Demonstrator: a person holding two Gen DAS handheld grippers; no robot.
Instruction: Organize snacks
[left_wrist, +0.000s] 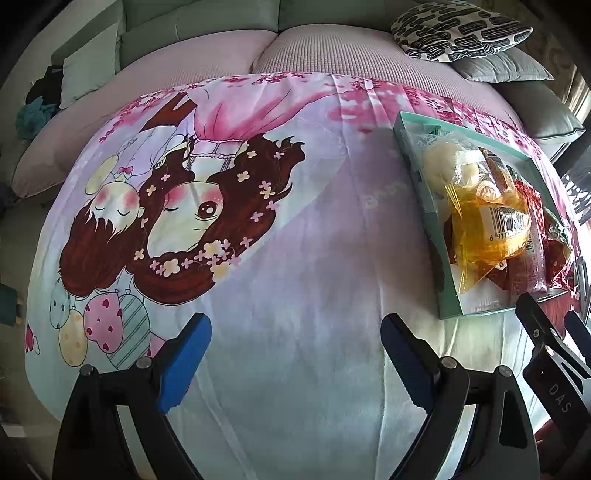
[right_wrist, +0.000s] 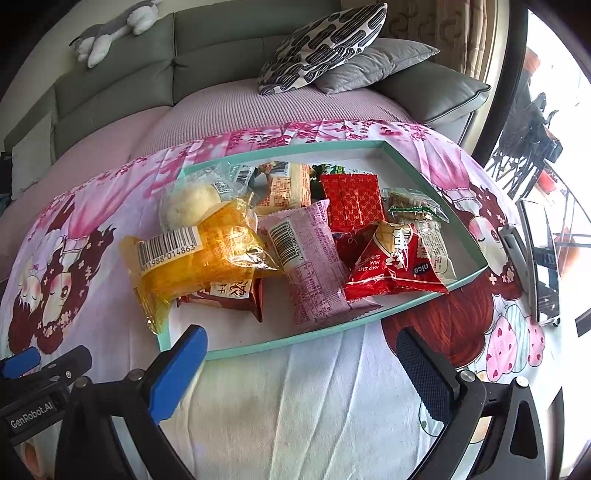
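Left gripper (left_wrist: 295, 345) spread wide over bare cartoon-print cloth (left_wrist: 280, 280), nothing between; teal tray (right_wrist: 258, 346) of snack packets (right_wrist: 314, 243) off to its right. Right gripper (right_wrist: 301, 363) likewise parted, empty, just short of tray's near rim

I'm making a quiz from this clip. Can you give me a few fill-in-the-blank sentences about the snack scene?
1. The snacks lie in a shallow tray with a ____ rim.
2. The yellow packet hangs over the tray's ____ end in the right wrist view.
3. Both the left gripper and right gripper have their jaws ____.
4. The patterned cushion rests on a ____ one.

Missing words: teal; left; open; grey
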